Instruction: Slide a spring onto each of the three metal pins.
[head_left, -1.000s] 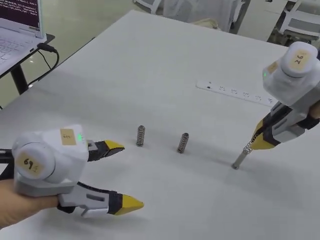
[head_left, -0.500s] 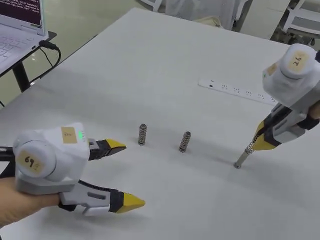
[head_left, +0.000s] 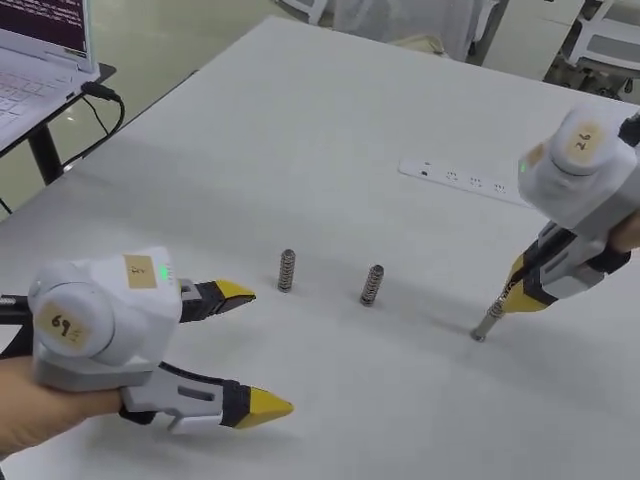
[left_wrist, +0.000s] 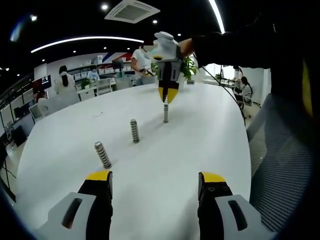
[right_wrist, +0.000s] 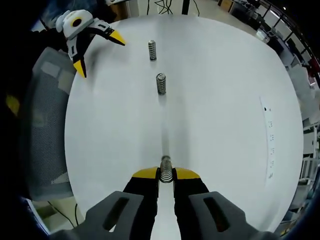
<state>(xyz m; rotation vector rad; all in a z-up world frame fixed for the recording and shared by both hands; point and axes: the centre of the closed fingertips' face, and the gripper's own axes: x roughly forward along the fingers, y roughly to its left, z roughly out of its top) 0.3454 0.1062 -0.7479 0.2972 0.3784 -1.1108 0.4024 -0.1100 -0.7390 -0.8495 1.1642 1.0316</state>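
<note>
1. The right gripper is at 3 o'clock in the head view. Its jaws are clenched on a spring, and in the right gripper view the coil is pinched between the yellow tips.
2. The held spring sits at the top of a metal pin and in line with it. The pin's lower shaft is bare and stands on the white table.
3. At 9 o'clock of that pin the middle spring stands upright, and further the same way stands the left spring. Whether a pin runs inside either one cannot be made out.
4. The left gripper is at 7 o'clock in the head view, gripped by a hand. Its jaws are spread wide and released, with nothing between them, and it lies near the left spring without touching it.
5. In the left gripper view the three uprights run in a row from 9 toward 12 o'clock.
6. A white power strip lies on the table at 12 o'clock of the pin, well apart from it.
7. A laptop is at 10 o'clock, off the table.
</note>
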